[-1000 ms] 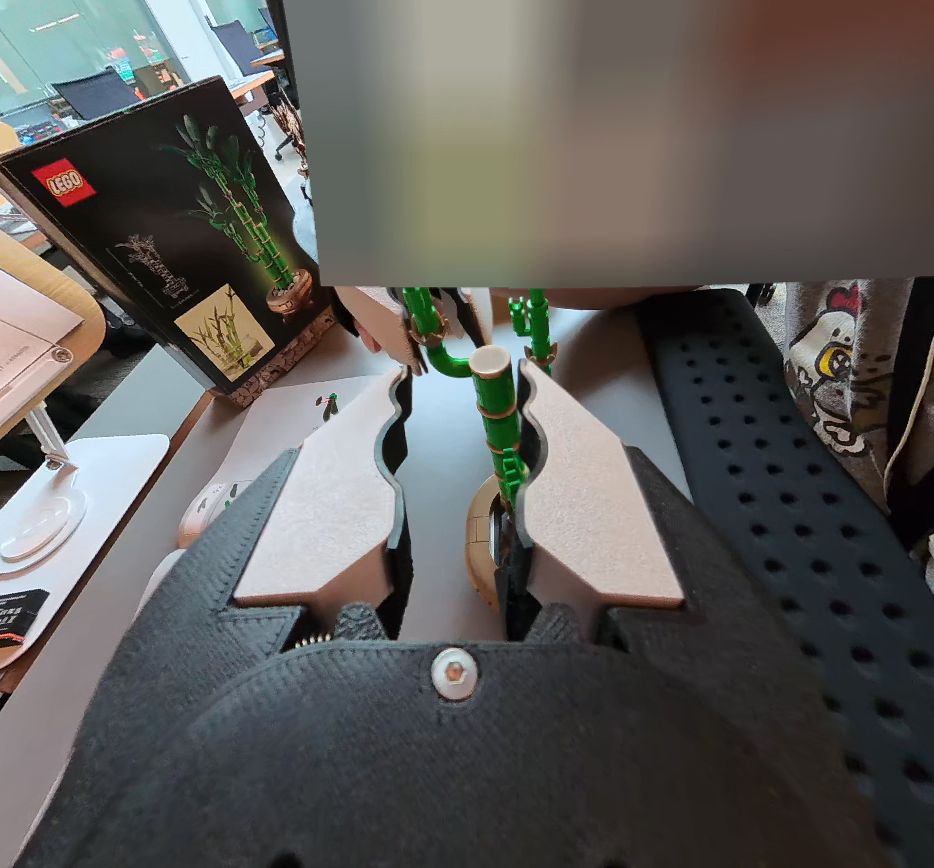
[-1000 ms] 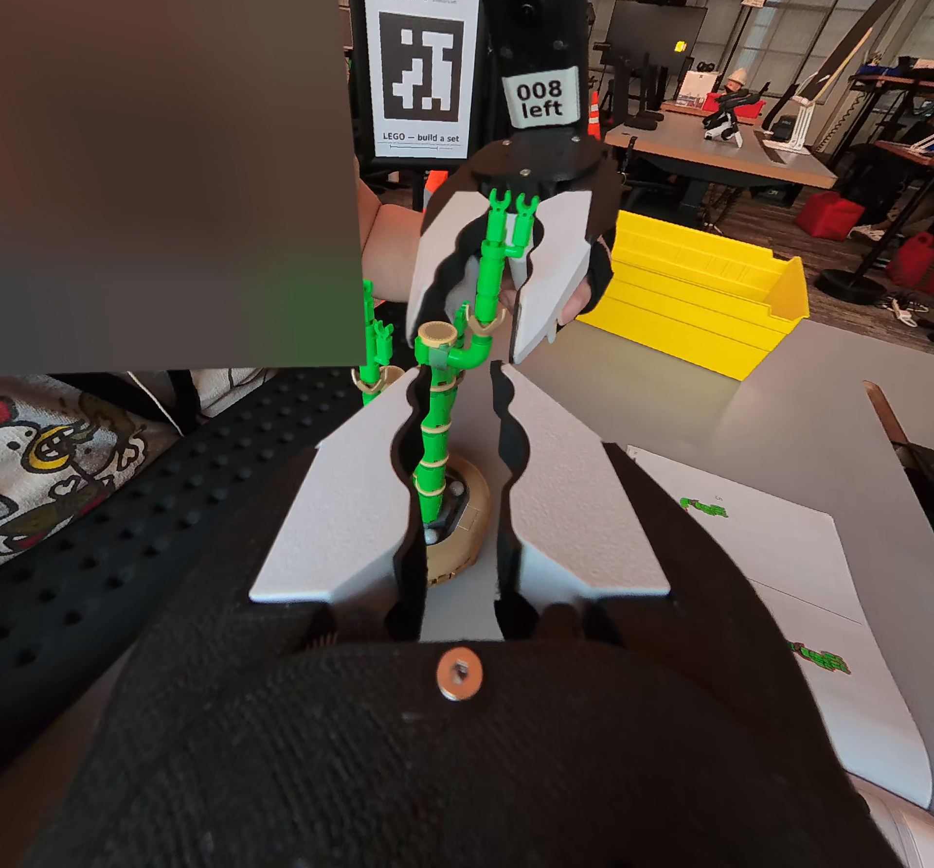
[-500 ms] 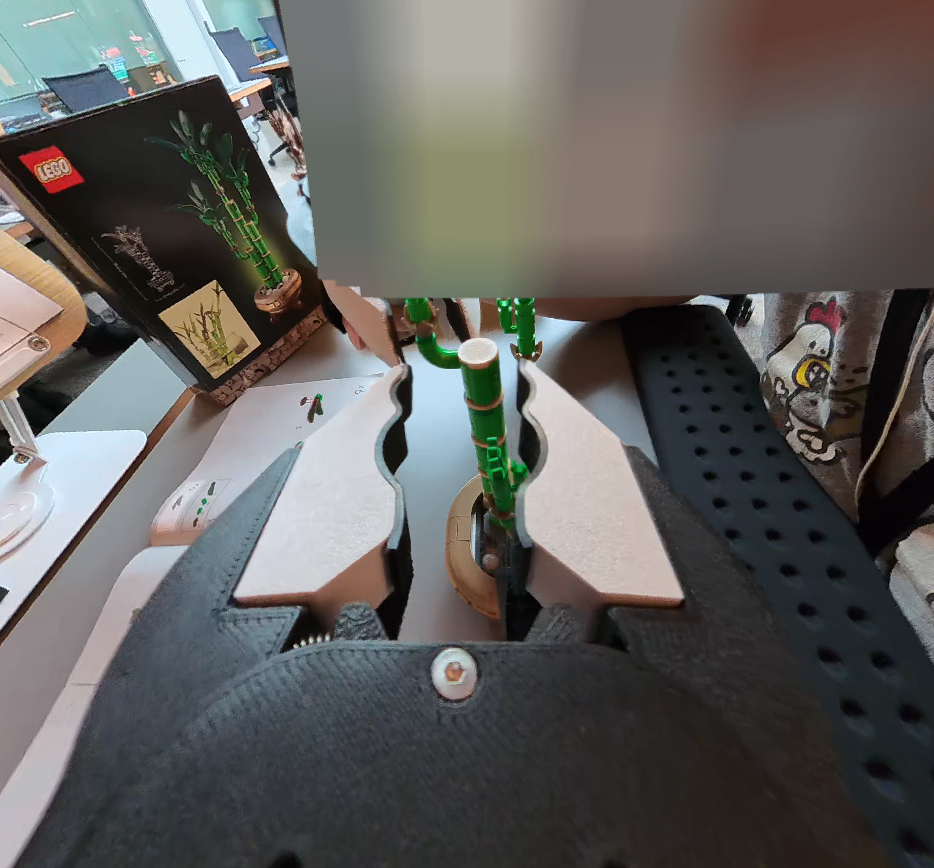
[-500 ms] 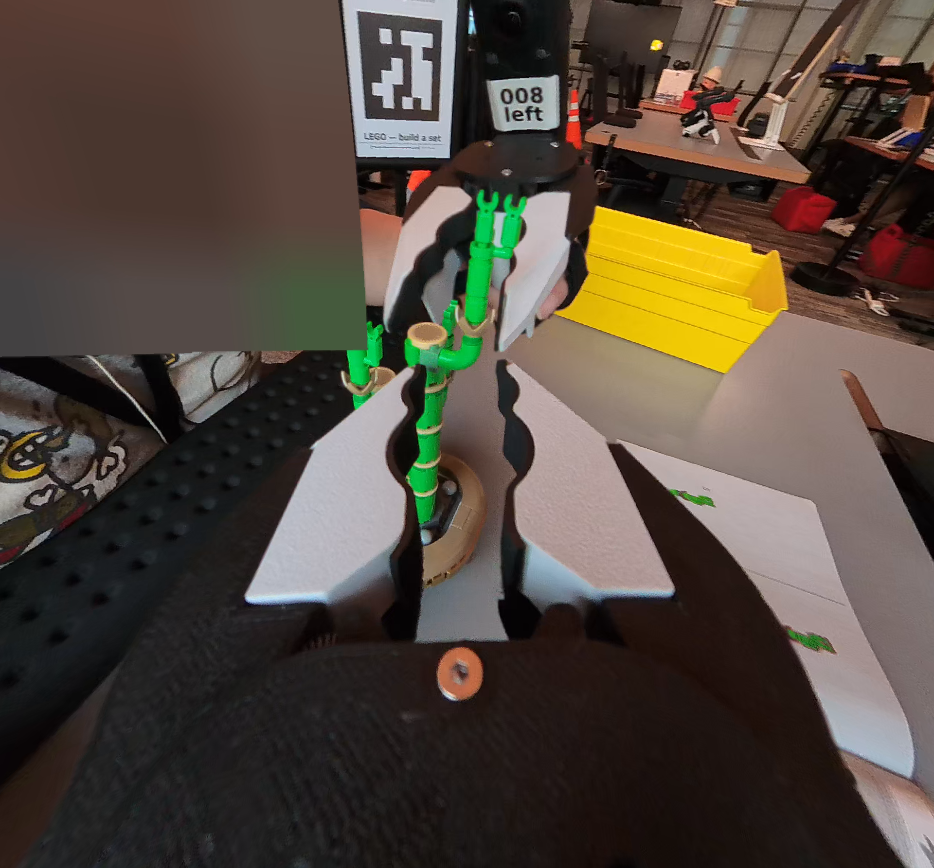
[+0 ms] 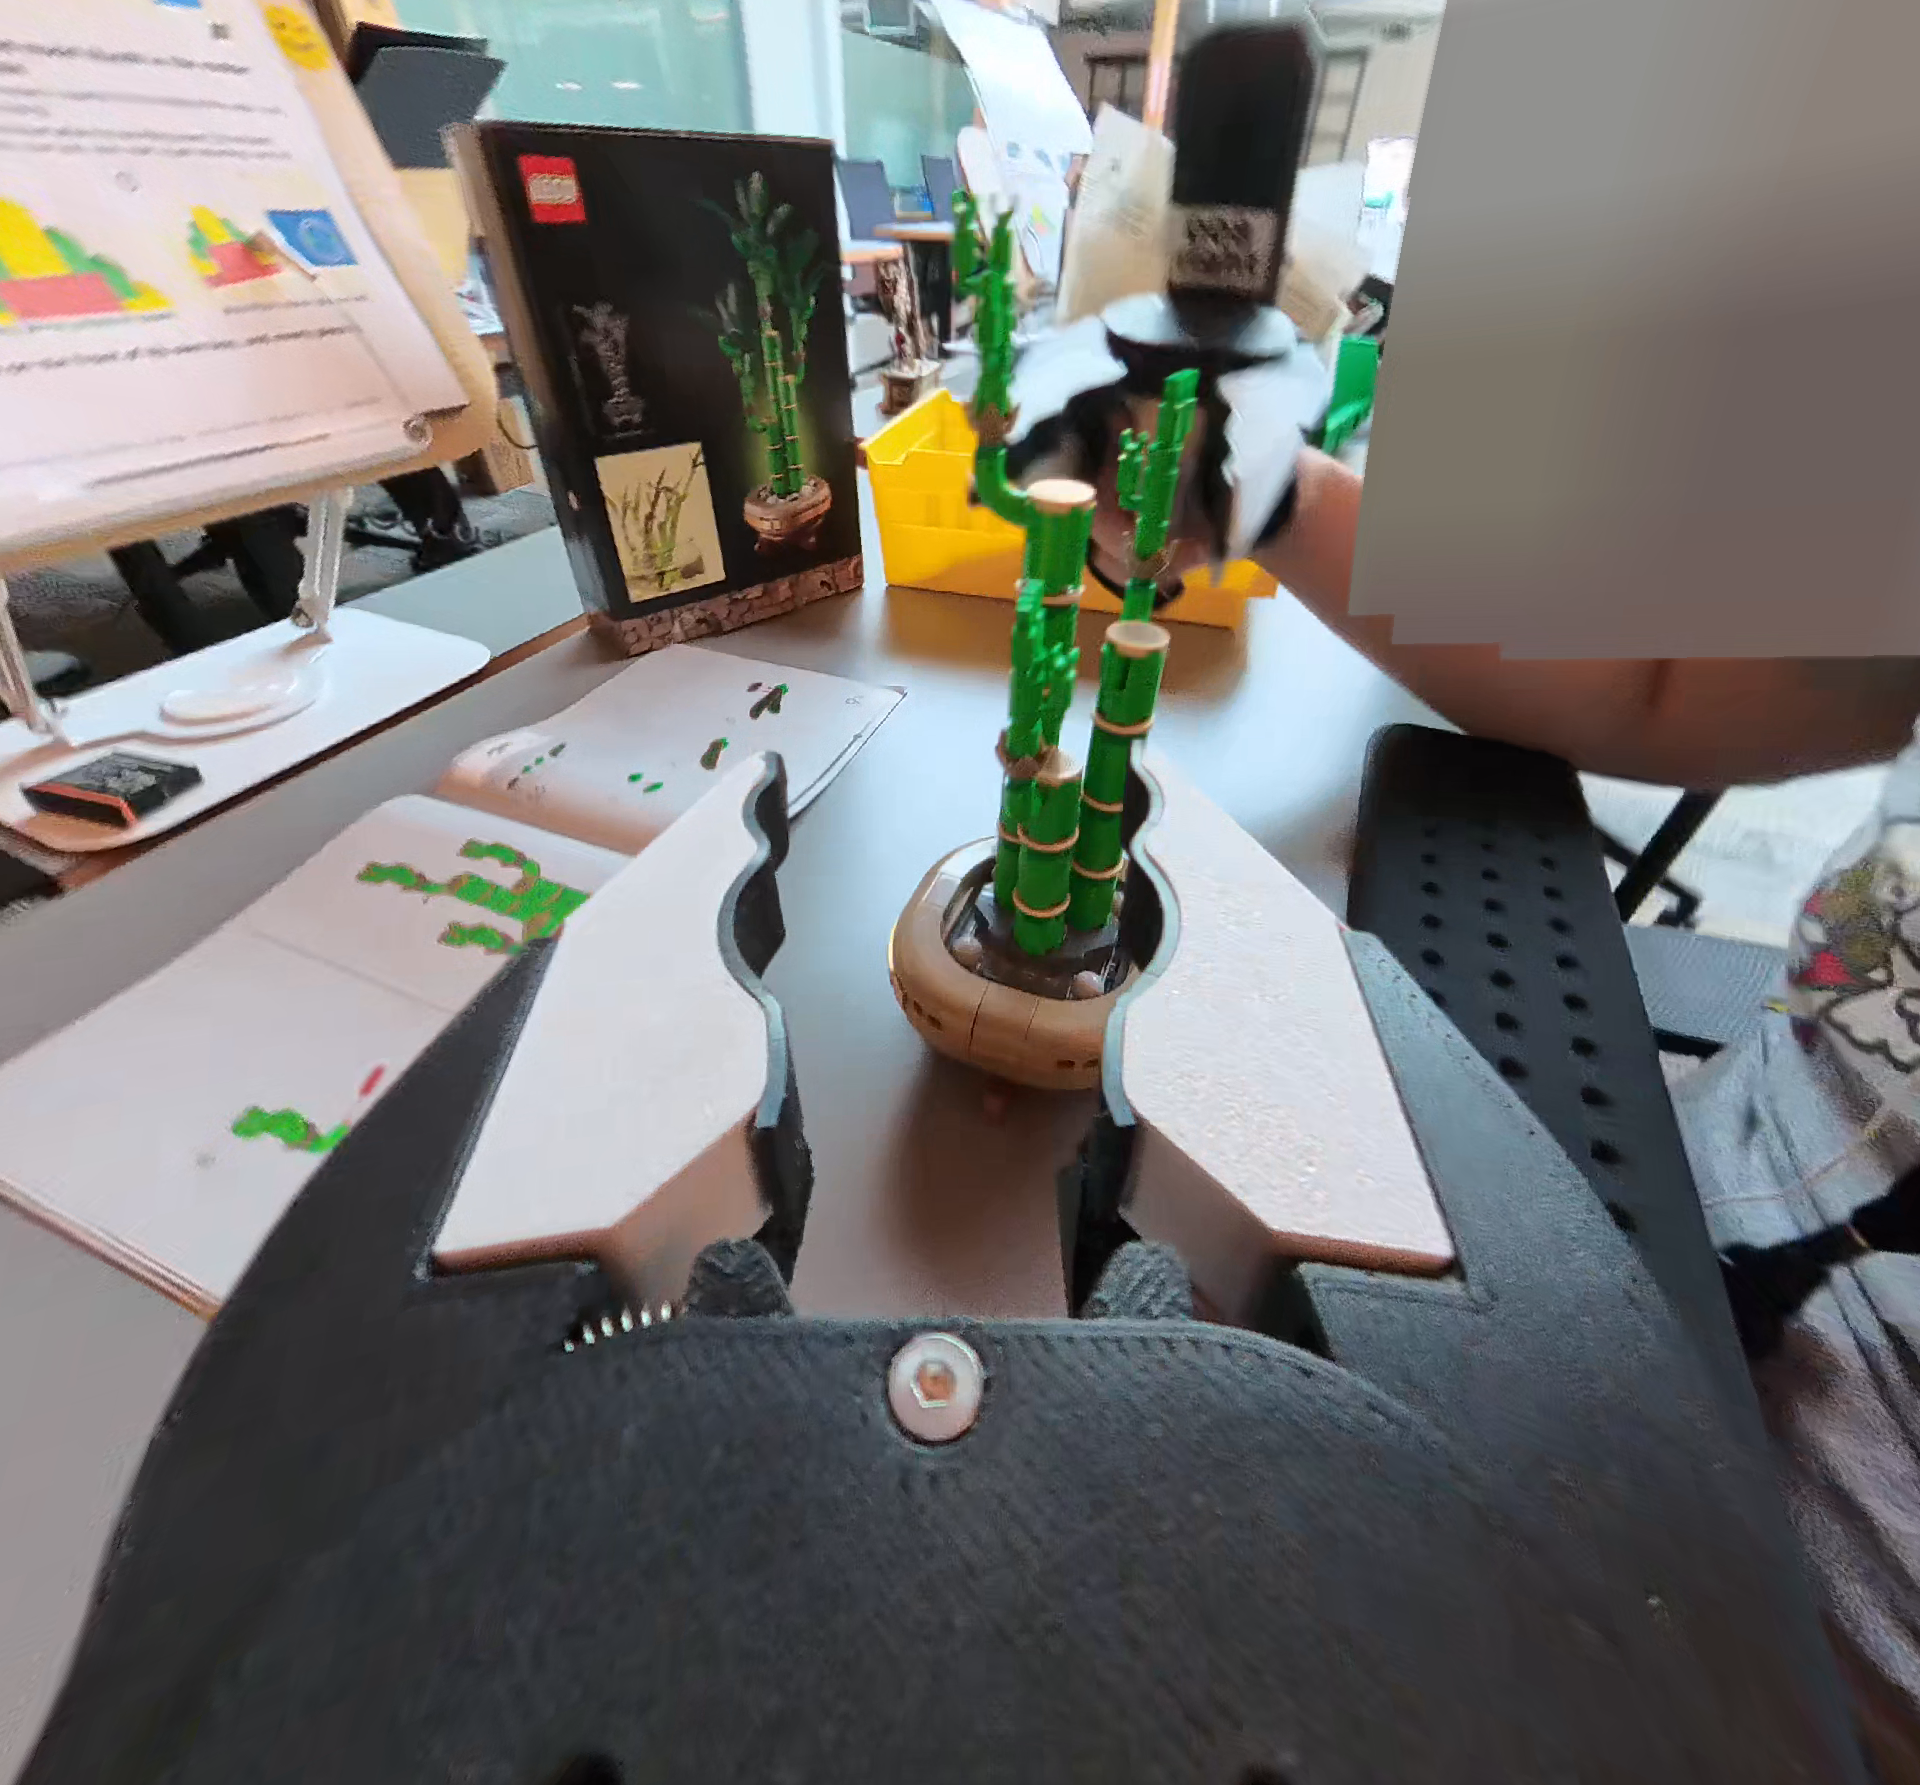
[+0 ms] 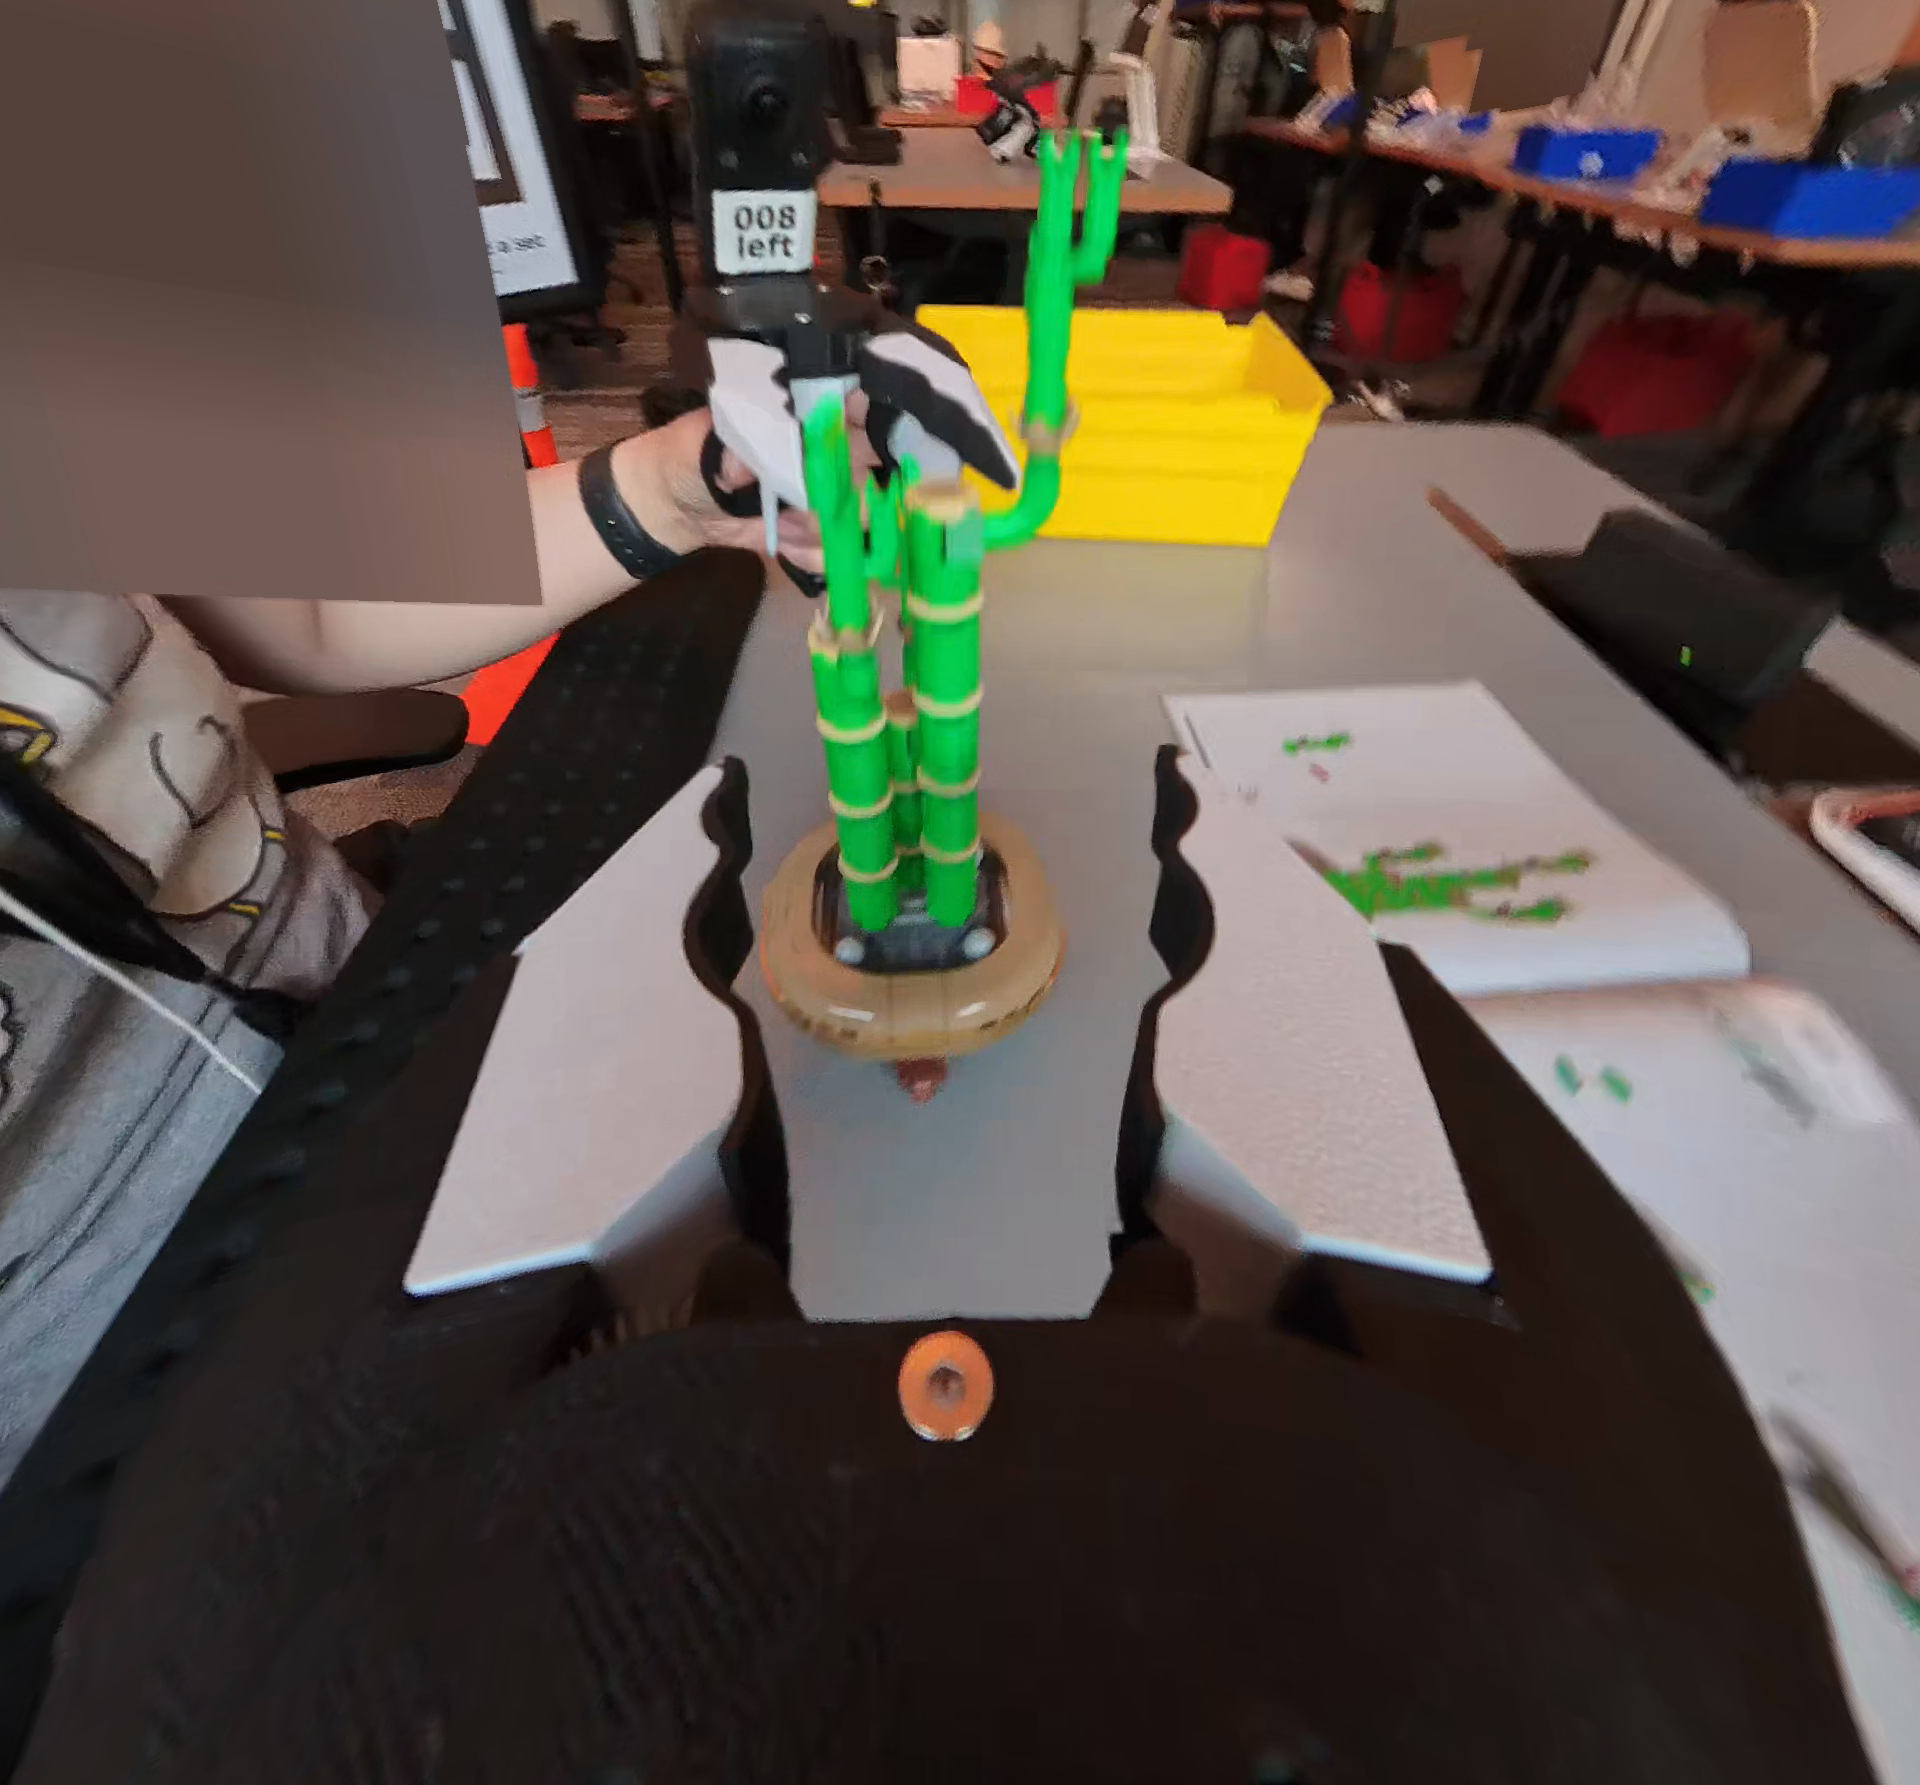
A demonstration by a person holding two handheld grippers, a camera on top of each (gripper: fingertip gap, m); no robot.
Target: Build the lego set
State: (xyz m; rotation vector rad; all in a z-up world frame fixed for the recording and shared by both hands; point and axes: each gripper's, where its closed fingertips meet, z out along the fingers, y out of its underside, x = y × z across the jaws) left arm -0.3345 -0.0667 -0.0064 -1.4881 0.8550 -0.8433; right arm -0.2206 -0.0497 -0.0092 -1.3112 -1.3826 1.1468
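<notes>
The lego bamboo model stands upright on the grey table: several green stalks (image 5: 1049, 800) with tan rings in a round tan pot (image 5: 997, 997). It also shows in the right wrist view (image 6: 945, 748), where a curved side branch (image 6: 1049, 364) rises to the right. My left gripper (image 5: 951, 769) is open and empty, and its right finger is close beside the shorter stalk. My right gripper (image 6: 945, 769) is open and empty, with the pot (image 6: 904, 1008) seen in the gap between its fingers. The two grippers face each other across the model: the left one (image 6: 888, 499) and the right one (image 5: 1143, 488) each show behind it.
The lego box (image 5: 675, 364) and a yellow bin (image 5: 935, 509) stand behind the model. An open instruction booklet (image 5: 312, 956) lies beside it, also in the right wrist view (image 6: 1455, 852). A black perforated pad (image 5: 1496, 956) runs along the person's side. A paper stand (image 5: 187, 177) is at the far left. The tips of one gripper are about 12 centimeters away from the tips of the other. My right gripper's tips are some 7 centimeters from the curved side branch (image 6: 1049, 364).
Both grippers have opened wider and drawn back from the stalks they were closing around. The model, tilted before, now stands upright on the table. More stalks show in the pot.
</notes>
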